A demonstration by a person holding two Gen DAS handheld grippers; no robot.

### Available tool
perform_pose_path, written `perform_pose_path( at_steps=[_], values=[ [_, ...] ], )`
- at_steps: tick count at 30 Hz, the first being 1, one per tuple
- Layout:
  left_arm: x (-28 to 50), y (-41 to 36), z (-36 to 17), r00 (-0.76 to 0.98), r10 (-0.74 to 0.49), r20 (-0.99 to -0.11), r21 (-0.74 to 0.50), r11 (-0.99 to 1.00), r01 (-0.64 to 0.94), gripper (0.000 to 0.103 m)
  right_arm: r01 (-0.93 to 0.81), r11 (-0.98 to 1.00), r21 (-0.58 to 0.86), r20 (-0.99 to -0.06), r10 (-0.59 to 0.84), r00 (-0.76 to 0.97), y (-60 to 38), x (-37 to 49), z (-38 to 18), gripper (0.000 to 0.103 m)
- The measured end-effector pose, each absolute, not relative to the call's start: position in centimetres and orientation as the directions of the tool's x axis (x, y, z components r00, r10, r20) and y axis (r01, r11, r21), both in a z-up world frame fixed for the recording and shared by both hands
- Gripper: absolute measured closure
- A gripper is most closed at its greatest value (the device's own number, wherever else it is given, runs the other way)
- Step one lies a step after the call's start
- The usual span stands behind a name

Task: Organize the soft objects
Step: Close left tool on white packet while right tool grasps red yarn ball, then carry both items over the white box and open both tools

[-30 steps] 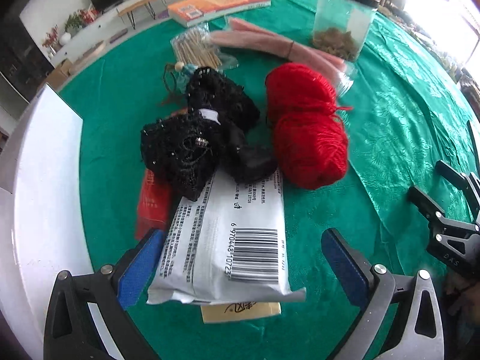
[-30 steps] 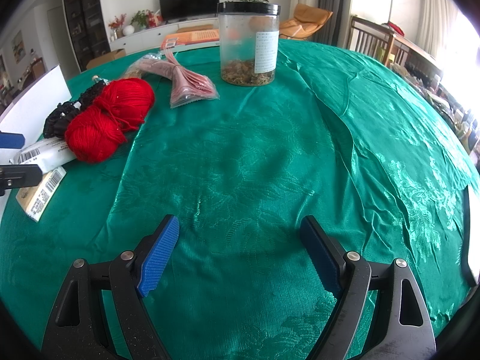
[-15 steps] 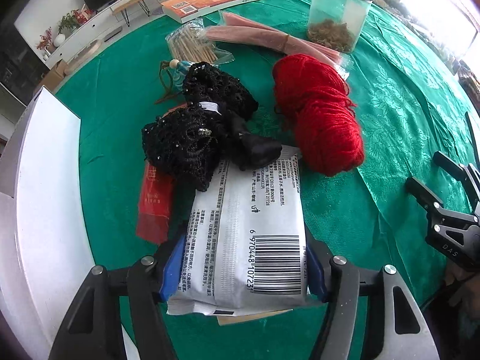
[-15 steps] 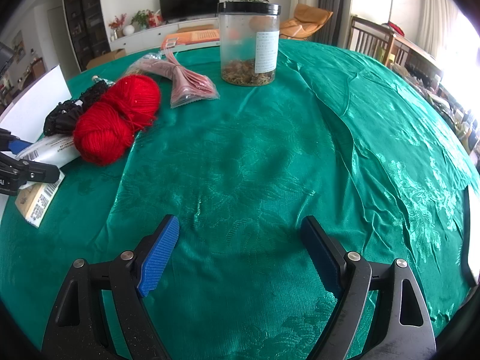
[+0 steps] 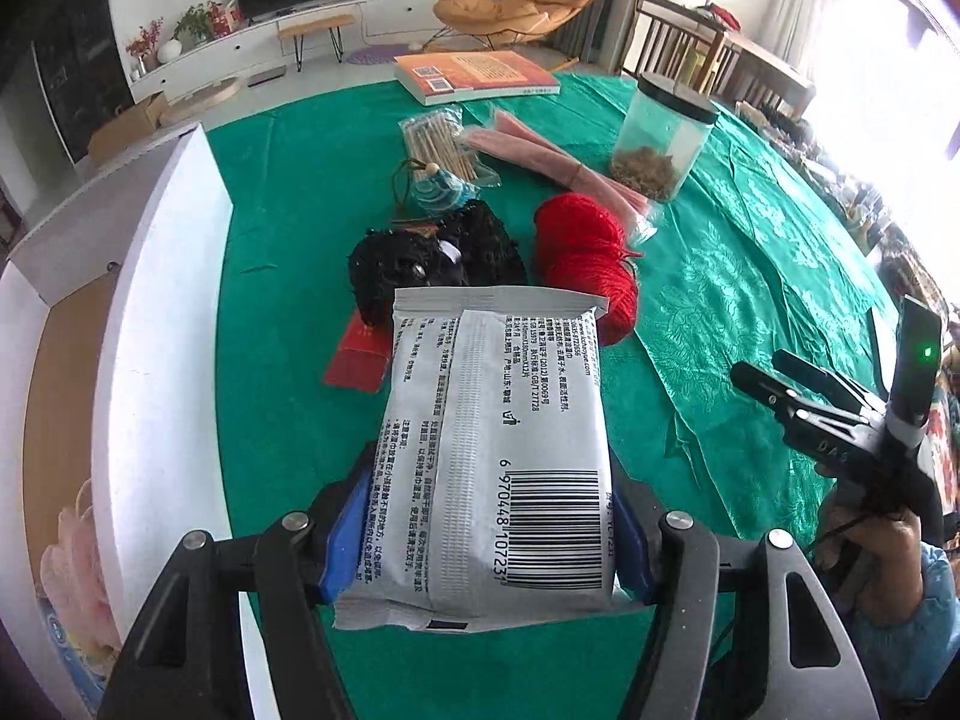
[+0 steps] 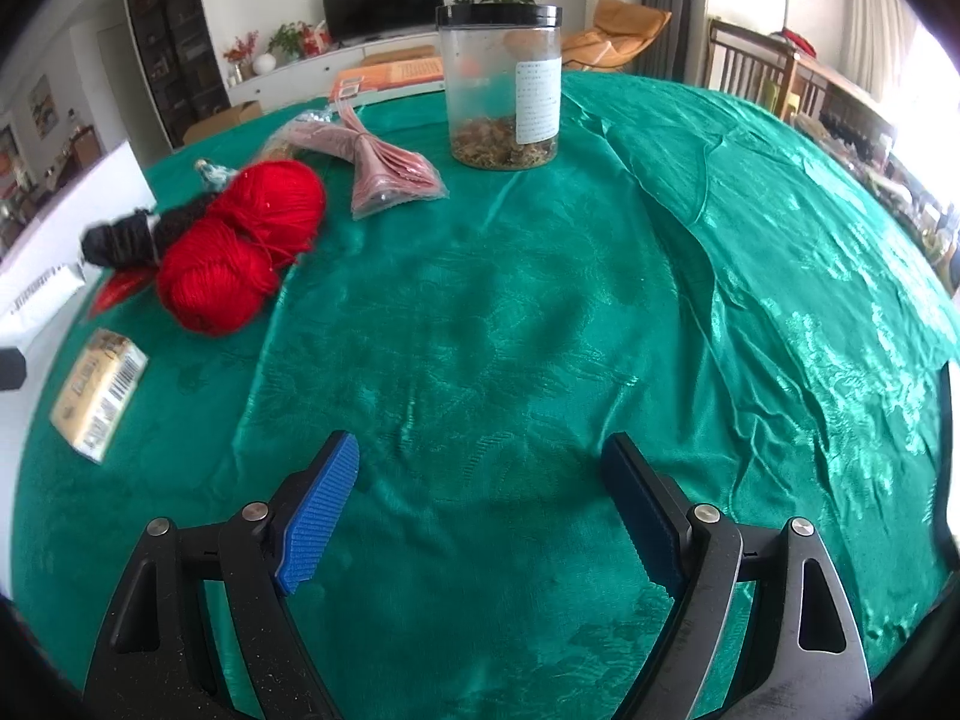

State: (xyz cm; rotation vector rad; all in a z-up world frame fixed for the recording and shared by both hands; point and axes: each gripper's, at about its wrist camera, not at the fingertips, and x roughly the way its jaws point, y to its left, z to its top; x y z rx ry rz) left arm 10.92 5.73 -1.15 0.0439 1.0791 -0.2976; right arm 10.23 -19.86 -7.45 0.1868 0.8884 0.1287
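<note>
Left gripper [image 5: 489, 546] fingers, just closed, now grip lifted wipes pack [image 5: 498, 450]; right gripper [image 6: 480, 510] gapes

Open green cloth [image 6: 540, 312] ahead of right gripper [image 6: 480, 516]; red yarn [image 6: 240, 240], jar [image 6: 501, 90] crowd far left.

The white packet [image 5: 498, 456] hides part of the black netting [image 5: 420, 258].
</note>
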Motion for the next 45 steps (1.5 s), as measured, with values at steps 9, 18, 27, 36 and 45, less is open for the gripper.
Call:
perform_pose_path(
  at_steps=[9, 18, 27, 36, 45],
  values=[
    [8.5, 8.9, 1.8, 0.541, -0.212, -0.814, -0.131, 0.974, 0.183, 0.037, -0.137, 0.89, 0.434, -0.74, 0.439, 0.509, -11.6, 20.4, -5.0, 0.018],
    [6.6, 12.7, 4.2, 0.598, -0.201, -0.776, -0.143, 0.979, 0.144, 0.037, -0.138, 0.929, 0.343, -0.782, 0.364, 0.507, -12.6, 17.1, -4.8, 0.057],
    [3.7, 19.8, 7.3, 0.657, -0.107, -0.746, -0.12, 0.992, 0.025, 0.037, -0.325, 0.859, 0.395, -0.676, 0.511, 0.531, -8.5, 12.2, 3.9, 0.057],
    [-0.3, 30.0, 7.1, 0.643, 0.21, -0.736, 0.025, 0.958, -0.285, 0.029, -0.648, 0.601, 0.468, -0.558, 0.77, 0.311, 9.5, 8.5, 10.3, 0.056],
    [-0.2, 29.6, 3.9, 0.651, 0.277, -0.707, 0.045, 0.936, -0.349, 0.004, -0.583, 0.689, 0.429, -0.642, 0.687, 0.34, 8.4, 10.0, 4.7, 0.03]
  ],
)
